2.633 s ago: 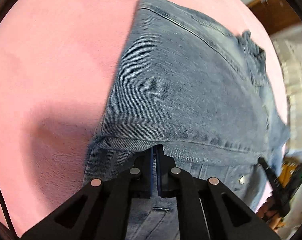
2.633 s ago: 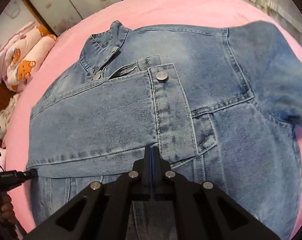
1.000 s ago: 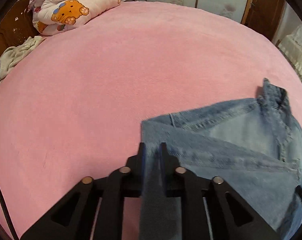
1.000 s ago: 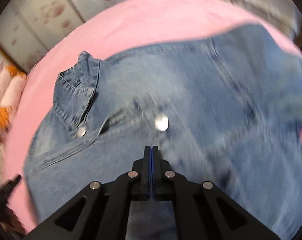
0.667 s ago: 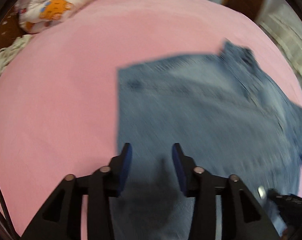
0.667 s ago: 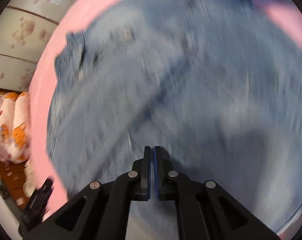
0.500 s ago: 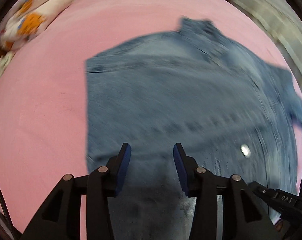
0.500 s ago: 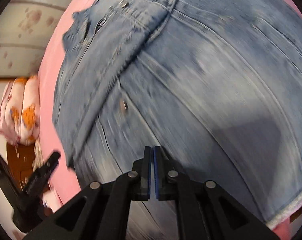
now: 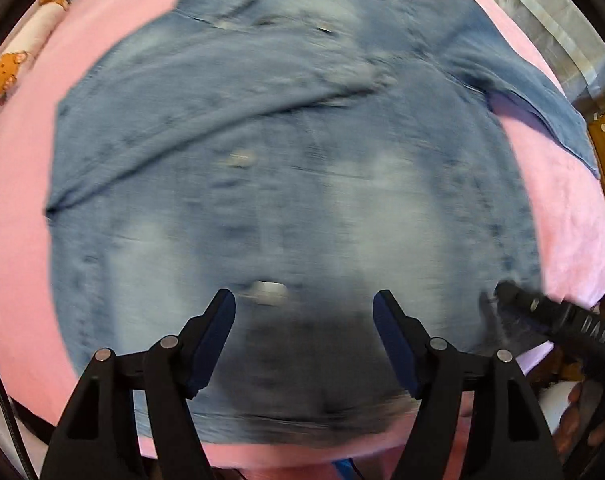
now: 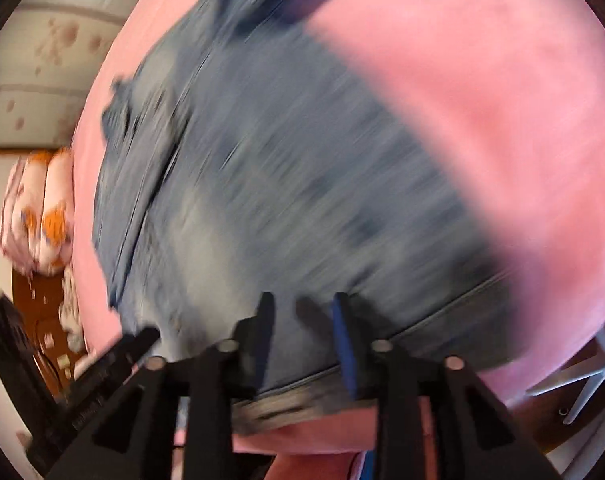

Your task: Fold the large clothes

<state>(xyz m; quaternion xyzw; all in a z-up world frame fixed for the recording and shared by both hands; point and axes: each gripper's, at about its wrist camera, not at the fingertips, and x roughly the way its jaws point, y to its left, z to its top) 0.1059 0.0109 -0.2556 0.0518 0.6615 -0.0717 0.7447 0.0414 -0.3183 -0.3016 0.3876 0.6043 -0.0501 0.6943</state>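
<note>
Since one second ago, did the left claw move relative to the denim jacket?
Yes. The left claw, then at the denim jacket's corner, now hangs over its hem, collar far ahead. Its jaws have just been opening, gripping nothing.

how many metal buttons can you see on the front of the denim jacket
3, all blurred in the left wrist view: one near the hem, one mid-front, one high on the chest of the denim jacket. More may be hidden by folds or blur.

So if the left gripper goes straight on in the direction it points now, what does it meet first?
Most likely the denim jacket. The left gripper has just been opening, nothing sits between its jaws, and the jacket's lower front fills the view ahead of it. The picture is blurred, so depth is uncertain.
</note>
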